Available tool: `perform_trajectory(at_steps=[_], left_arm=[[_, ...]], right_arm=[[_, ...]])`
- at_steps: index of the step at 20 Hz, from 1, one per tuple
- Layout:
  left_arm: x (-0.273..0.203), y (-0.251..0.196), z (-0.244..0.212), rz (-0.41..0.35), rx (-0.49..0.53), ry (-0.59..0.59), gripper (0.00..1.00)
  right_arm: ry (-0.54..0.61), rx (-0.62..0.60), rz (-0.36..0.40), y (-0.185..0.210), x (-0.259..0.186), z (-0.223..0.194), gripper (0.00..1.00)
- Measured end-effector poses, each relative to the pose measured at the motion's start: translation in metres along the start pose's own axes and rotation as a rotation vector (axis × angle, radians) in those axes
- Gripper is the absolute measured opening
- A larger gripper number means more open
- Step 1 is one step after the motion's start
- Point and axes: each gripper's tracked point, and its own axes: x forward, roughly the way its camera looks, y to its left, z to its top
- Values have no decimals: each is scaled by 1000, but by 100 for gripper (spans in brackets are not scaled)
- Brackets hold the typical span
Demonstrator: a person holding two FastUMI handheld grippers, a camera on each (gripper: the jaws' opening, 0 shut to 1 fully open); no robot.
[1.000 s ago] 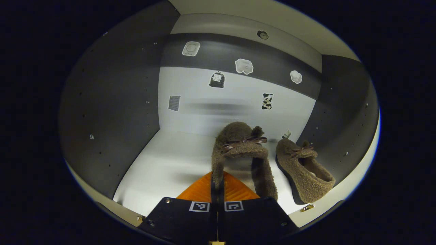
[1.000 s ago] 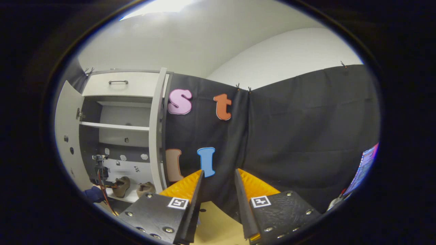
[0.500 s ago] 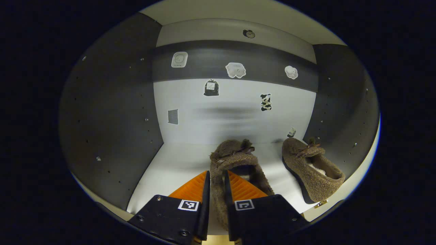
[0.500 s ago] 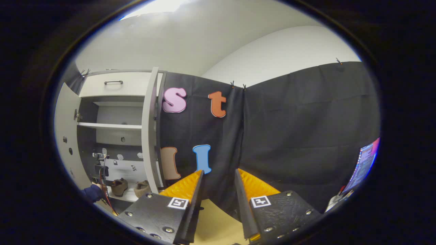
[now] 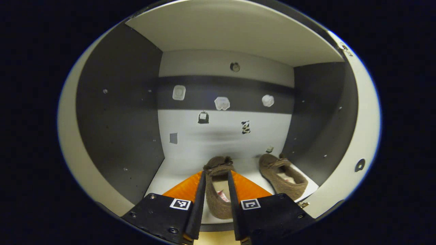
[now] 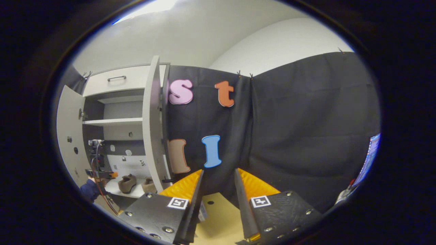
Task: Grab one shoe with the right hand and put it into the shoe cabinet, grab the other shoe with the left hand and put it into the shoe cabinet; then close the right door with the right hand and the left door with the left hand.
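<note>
Two brown fuzzy shoes lie on the white bottom shelf [image 5: 170, 172] of the shoe cabinet [image 5: 119, 129]. The left shoe [image 5: 218, 194] shows in the gap of my open left gripper [image 5: 216, 173], whose orange fingers are drawn back to the shelf's front edge, apart from the shoe. The right shoe [image 5: 282, 175] rests beside the right wall. In the right gripper view both shoes [image 6: 126, 183] [image 6: 149, 183] sit in the cabinet, with the left gripper [image 6: 98, 173] and a dark sleeve [image 6: 89, 189] in front. My right gripper [image 6: 218, 172] is open and holds nothing, facing the black cloth.
Both cabinet doors stand open: the right door [image 6: 155, 122] edge-on next to the cloth, the left door [image 6: 68, 136] swung out. An upper shelf [image 6: 112, 121] and a drawer [image 6: 117, 81] sit above. A tan floor [image 6: 218, 214] lies below the right gripper. Stickers dot the back wall [image 5: 221, 136].
My left gripper went from shut on the left shoe's rim to open, let it go on the shelf, and drew back out of the cabinet. The right gripper shifted slightly.
</note>
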Motion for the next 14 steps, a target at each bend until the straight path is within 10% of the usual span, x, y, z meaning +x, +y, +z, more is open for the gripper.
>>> perform_trajectory(at_steps=[14], left_arm=[[-196, -16, 89, -28, 62, -286, 39]], right_arm=[[101, -61, 225, 69, 49, -56, 60]])
